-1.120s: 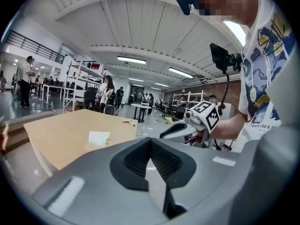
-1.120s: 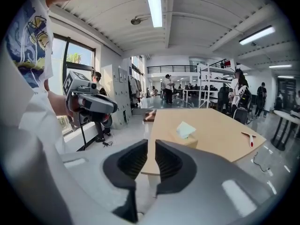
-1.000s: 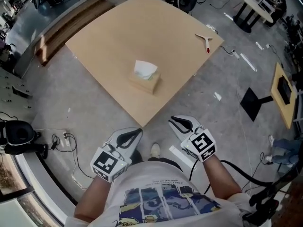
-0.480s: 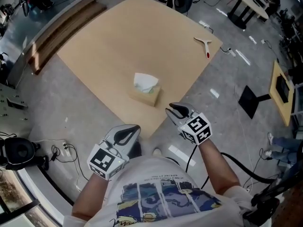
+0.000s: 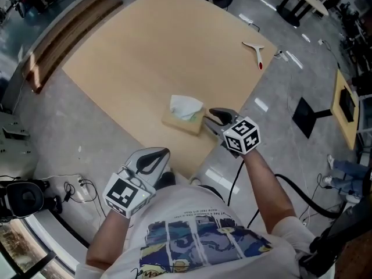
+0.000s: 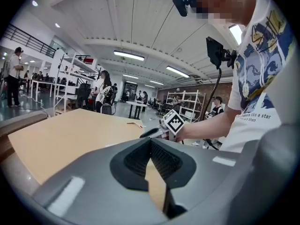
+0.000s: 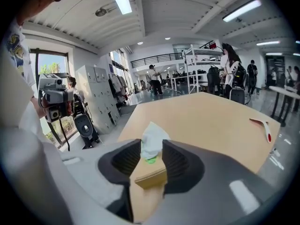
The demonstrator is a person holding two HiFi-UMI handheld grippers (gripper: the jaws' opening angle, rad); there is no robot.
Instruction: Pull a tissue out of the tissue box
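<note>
A tan tissue box [image 5: 181,122] stands near the front corner of the wooden table [image 5: 139,57], with a white tissue [image 5: 186,106] sticking up from its top. My right gripper [image 5: 210,118] is just right of the box, not touching it, and points at it. Its jaws have just been opening and are open with nothing between them. In the right gripper view the box [image 7: 150,176] and tissue [image 7: 152,142] lie close ahead, framed by the right gripper [image 7: 151,147]. My left gripper [image 5: 158,154] hangs below the table's front edge, its jaws [image 6: 150,142] shut and empty.
A white tool with a red tip [image 5: 256,50] lies at the table's far right corner. Long wooden boards [image 5: 61,36] lean along the left. On the floor are a black stand base [image 5: 308,118] and cables [image 5: 75,179]. People stand in the background.
Both grippers moved forward toward the table. The right one travelled further, from off the table's edge to beside the tissue box, and its jaws opened. The left stayed shut.
</note>
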